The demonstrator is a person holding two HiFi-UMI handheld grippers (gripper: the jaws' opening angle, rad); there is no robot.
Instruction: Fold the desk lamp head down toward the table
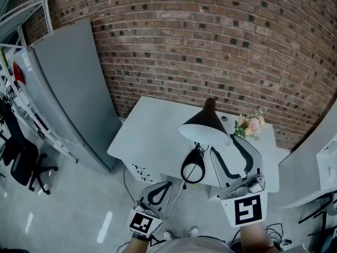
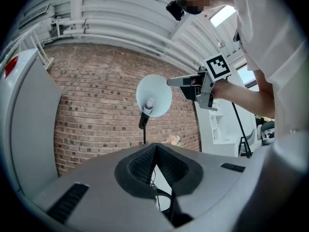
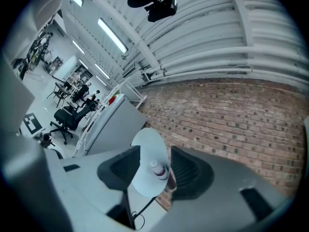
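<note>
Head view looks down on a white table [image 1: 147, 136] set against a brick wall [image 1: 210, 46]. The desk lamp head [image 1: 204, 121] hangs over the table's near right part, black outside and tipped so that its white inside faces the person. Just under its rim the right gripper [image 1: 223, 144] has its jaws spread wide. Seen from the right gripper view, the desk lamp head and its bulb [image 3: 158, 169] sit between those jaws, with neither pad pressing on them. Lower, nearer and to the left, the left gripper [image 1: 167, 185] has its jaws closed tip to tip on nothing. A small bunch of flowers [image 1: 249, 125] sits at the table's far right.
</note>
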